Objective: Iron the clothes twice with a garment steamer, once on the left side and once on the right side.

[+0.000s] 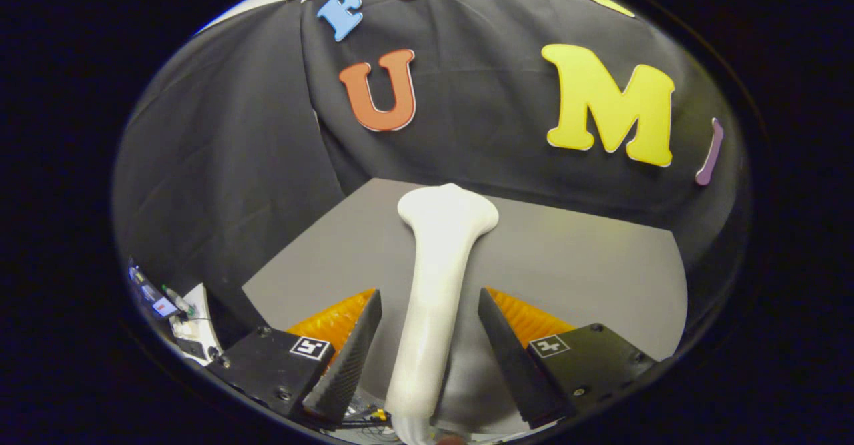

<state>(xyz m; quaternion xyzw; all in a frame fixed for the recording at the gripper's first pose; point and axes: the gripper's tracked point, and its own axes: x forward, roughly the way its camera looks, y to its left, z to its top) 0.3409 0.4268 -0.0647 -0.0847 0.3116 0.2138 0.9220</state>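
In the gripper view, the tool (427, 338) stands released, its two fingers (350, 358) spread wide with a clear gap on each side of the white garment steamer (437, 278). The steamer's handle runs up between the fingers, touching neither, and its flared head lies beyond them over the grey desk (587, 265). The booth's black cloth wall (220, 165) hangs behind.

Steamer (437, 285) base cut off below
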